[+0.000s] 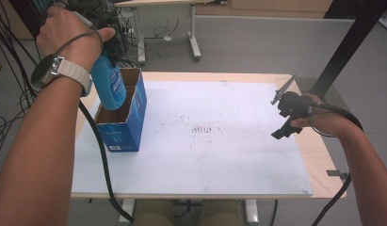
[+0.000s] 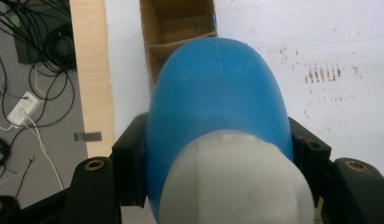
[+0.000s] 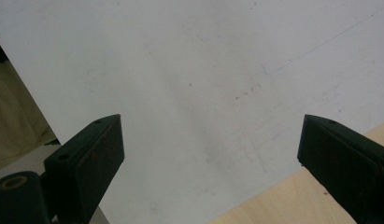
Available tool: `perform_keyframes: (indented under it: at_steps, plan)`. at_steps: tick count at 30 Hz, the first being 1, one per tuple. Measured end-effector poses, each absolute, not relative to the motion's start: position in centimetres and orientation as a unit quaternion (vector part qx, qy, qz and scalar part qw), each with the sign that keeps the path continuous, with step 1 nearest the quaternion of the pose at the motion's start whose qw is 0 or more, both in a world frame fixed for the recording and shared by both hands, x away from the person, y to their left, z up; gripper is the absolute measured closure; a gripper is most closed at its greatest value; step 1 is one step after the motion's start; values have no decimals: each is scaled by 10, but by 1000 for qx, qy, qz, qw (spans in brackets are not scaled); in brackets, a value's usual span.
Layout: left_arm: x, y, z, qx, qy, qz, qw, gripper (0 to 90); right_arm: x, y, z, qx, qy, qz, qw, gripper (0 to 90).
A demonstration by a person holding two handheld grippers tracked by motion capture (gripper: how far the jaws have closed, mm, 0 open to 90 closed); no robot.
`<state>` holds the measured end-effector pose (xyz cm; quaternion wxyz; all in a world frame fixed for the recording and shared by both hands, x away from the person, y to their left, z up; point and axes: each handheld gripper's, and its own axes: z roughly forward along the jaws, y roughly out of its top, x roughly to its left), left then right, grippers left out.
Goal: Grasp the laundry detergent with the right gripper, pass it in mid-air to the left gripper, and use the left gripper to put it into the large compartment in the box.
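At the table's (image 1: 318, 155) left edge: left gripper (image 2: 217, 154) raised, jaws clamped on either side of a blue bottle (image 1: 108, 84), bottle's lower end dipping into the open top of a blue cardboard box (image 1: 123, 127) standing on the white mat (image 1: 205, 160). Near the right edge: right gripper (image 3: 210, 140) hovering low over the mat, jaws spread wide, empty.
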<state>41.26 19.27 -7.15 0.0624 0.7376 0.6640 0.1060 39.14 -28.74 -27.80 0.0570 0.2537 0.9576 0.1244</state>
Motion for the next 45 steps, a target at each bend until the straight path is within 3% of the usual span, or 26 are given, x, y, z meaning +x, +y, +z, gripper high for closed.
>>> perform_keyframes:
  at_steps: [45]
  plan:
    - [444,205,-141,744,656,111,55,377,404,-293,-294,281,950,123,63,70]
